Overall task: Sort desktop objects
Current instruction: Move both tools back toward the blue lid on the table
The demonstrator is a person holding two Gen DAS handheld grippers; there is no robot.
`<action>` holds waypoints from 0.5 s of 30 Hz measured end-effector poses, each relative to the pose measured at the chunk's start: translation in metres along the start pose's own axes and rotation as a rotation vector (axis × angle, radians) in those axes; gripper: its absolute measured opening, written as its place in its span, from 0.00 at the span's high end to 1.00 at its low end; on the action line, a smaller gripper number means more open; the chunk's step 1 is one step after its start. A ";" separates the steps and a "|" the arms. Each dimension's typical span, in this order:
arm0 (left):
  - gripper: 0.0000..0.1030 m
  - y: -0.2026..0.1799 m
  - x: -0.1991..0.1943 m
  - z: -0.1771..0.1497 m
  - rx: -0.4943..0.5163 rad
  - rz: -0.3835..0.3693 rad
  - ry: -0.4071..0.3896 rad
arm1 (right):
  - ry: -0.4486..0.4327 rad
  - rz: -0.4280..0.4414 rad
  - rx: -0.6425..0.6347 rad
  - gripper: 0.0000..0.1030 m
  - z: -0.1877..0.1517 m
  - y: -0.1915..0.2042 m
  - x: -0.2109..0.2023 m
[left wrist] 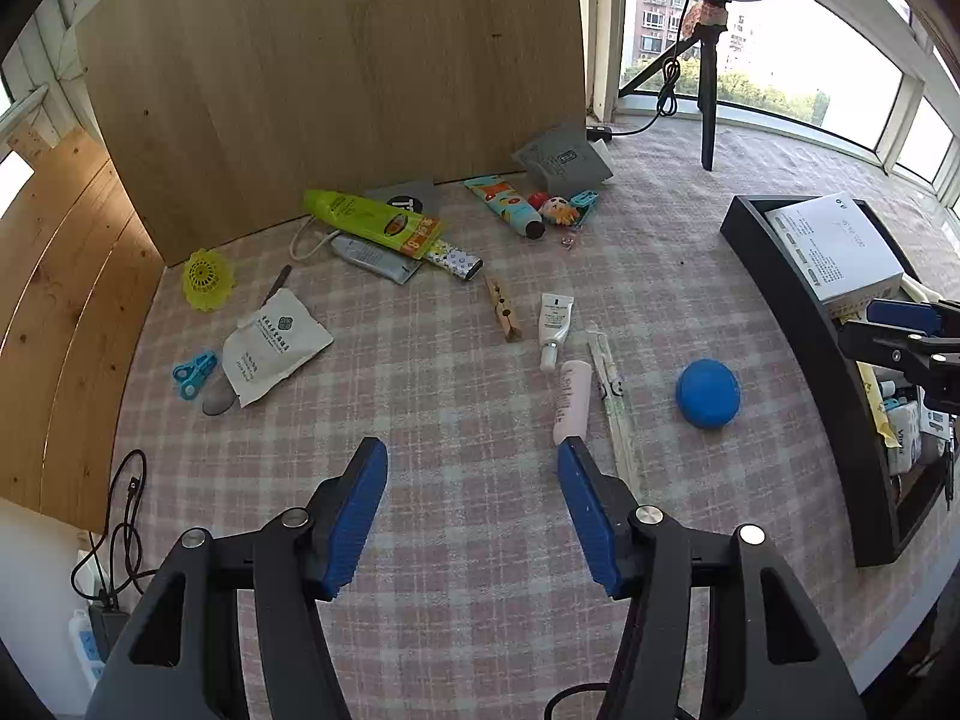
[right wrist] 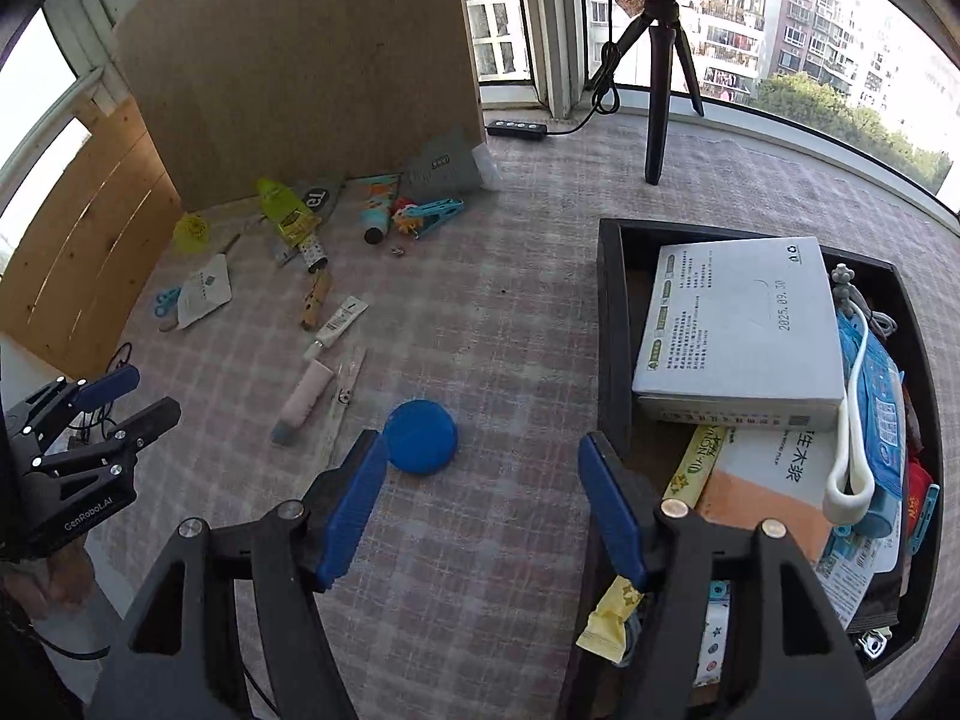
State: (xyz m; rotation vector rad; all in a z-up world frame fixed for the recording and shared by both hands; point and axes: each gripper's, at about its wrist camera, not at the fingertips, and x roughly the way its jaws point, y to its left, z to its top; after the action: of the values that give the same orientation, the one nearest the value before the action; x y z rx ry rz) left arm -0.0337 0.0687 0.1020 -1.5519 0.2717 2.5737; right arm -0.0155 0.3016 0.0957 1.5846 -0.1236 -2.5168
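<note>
Both tools hang over a table (left wrist: pixel 480 360) covered in a pink and white checked cloth. In the left wrist view the left hand-held gripper (left wrist: pixel 474 462) fills the bottom of the frame, its blue pads spread apart with only bare cloth between them and nothing held; its right pad ends just beside the lower end of a pale pink tube (left wrist: pixel 571 399). Right of that tube lies a blue round lid (left wrist: pixel 708 393), and above it a small white tube (left wrist: pixel 555 330) and a wooden clothespin (left wrist: pixel 504 315). Further up, near the wooden board (left wrist: pixel 330 72) at the top, sit a yellow-green tube (left wrist: pixel 372 222), a yellow shuttlecock (left wrist: pixel 207 279) and, at middle left, a white sachet (left wrist: pixel 273 345) beside a blue clip (left wrist: pixel 193 372). In the right wrist view the right hand-held gripper (right wrist: pixel 483 450) stands wide and empty; the blue lid lies just beside its left pad, while its right pad is over the near corner of the black tray (right wrist: pixel 612 324) on the right of the frame. The tray holds a grey-white box (right wrist: pixel 744 324) on top of packets and a white cord.
</note>
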 end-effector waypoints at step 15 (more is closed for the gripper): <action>0.46 -0.040 0.065 0.004 0.102 -0.083 0.102 | 0.108 -0.055 -0.062 0.37 -0.006 0.020 0.078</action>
State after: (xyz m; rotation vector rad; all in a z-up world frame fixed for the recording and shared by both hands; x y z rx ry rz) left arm -0.0597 0.1092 0.0428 -1.6250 0.3360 2.3834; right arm -0.0409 0.2680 0.0268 1.7175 0.0114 -2.4430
